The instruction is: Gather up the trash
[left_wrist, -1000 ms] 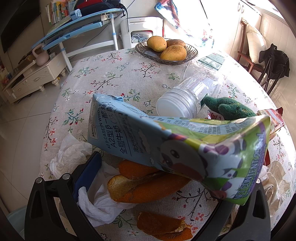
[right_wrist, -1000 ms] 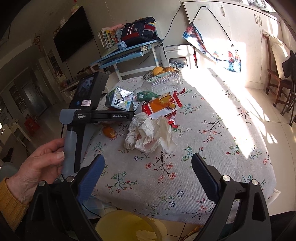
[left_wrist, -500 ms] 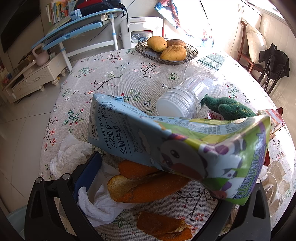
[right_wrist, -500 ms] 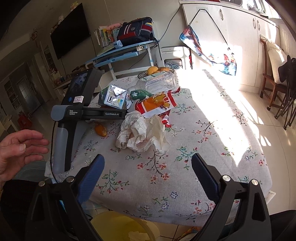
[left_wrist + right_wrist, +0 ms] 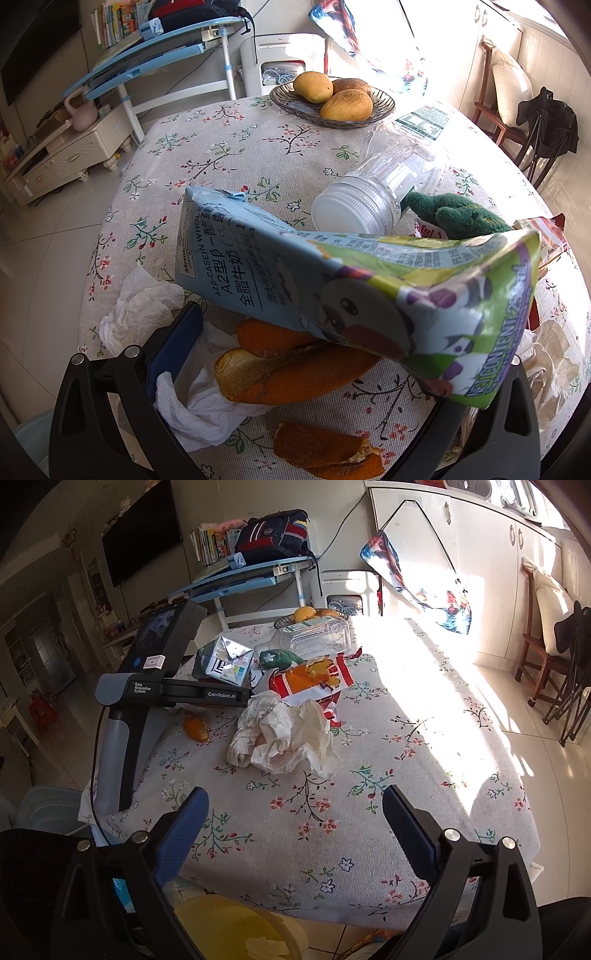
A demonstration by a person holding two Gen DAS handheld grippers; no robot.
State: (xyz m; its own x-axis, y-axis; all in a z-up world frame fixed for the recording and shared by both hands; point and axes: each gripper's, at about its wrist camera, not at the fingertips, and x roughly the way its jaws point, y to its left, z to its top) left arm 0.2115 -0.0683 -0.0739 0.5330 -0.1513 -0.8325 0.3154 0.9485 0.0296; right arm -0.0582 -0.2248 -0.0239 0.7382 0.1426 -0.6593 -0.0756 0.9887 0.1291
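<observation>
A blue and green milk carton (image 5: 351, 295) lies across my left gripper (image 5: 306, 354), which rests on the table with no hand on it; its jaws stand wide apart, not clamping the carton. Orange peels (image 5: 291, 365) and crumpled tissue (image 5: 140, 310) lie under and beside the carton. In the right wrist view the left gripper device (image 5: 147, 694) stands on the table with the carton (image 5: 225, 661) at its tip. My right gripper (image 5: 295, 823) is open and empty above the table's near edge, in front of crumpled paper (image 5: 284, 734) and a red snack wrapper (image 5: 314, 675).
A clear plastic jar (image 5: 384, 192) lies on its side next to a green plush toy (image 5: 458, 214). A bowl of mangoes (image 5: 332, 96) stands at the far edge. A yellow bin (image 5: 236, 930) sits below the table's near edge. Chairs stand at the right.
The person's hand has let go of the left gripper device and left the view. The right gripper has moved slightly nearer the table. The carton has not moved.
</observation>
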